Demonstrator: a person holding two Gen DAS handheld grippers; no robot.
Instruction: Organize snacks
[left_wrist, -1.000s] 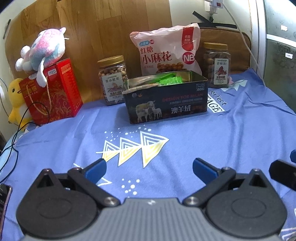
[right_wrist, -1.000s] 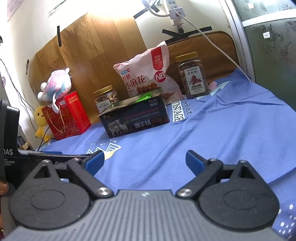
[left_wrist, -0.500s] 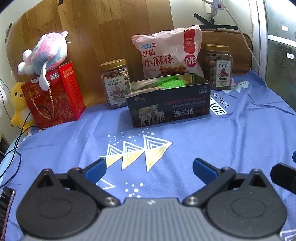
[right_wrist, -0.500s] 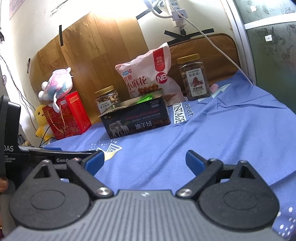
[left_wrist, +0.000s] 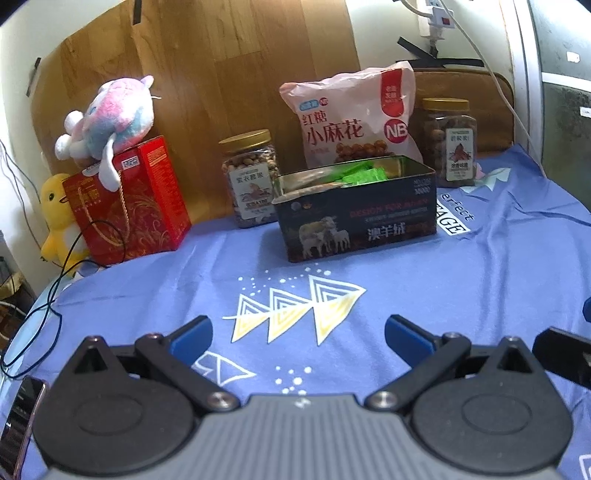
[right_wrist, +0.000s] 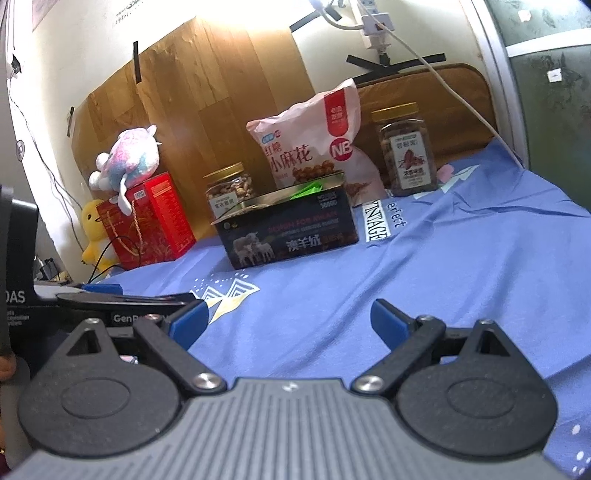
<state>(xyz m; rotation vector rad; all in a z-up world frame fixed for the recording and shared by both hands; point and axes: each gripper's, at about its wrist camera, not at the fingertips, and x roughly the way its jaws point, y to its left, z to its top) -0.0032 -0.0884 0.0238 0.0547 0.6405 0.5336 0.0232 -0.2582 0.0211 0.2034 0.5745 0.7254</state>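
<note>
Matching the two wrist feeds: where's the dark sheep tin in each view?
Left wrist: the tin sits centre, slightly right, on the blue cloth, in front of the pink snack bag.
Right wrist: the tin sits at mid-height, about centre, seen from lower and further right.
Shared landmark: the red box with the plush toy on top, left of the tin in both.

— What sits on the red box (left_wrist: 140, 206)?
— A pink plush (left_wrist: 110, 118), with a yellow duck (left_wrist: 59, 221) just beside the box.
— And underneath?
— A blue cloth (left_wrist: 480, 280); a wood panel (left_wrist: 221, 74) stands behind, and a white cable (left_wrist: 495, 74) hangs at the right.
</note>
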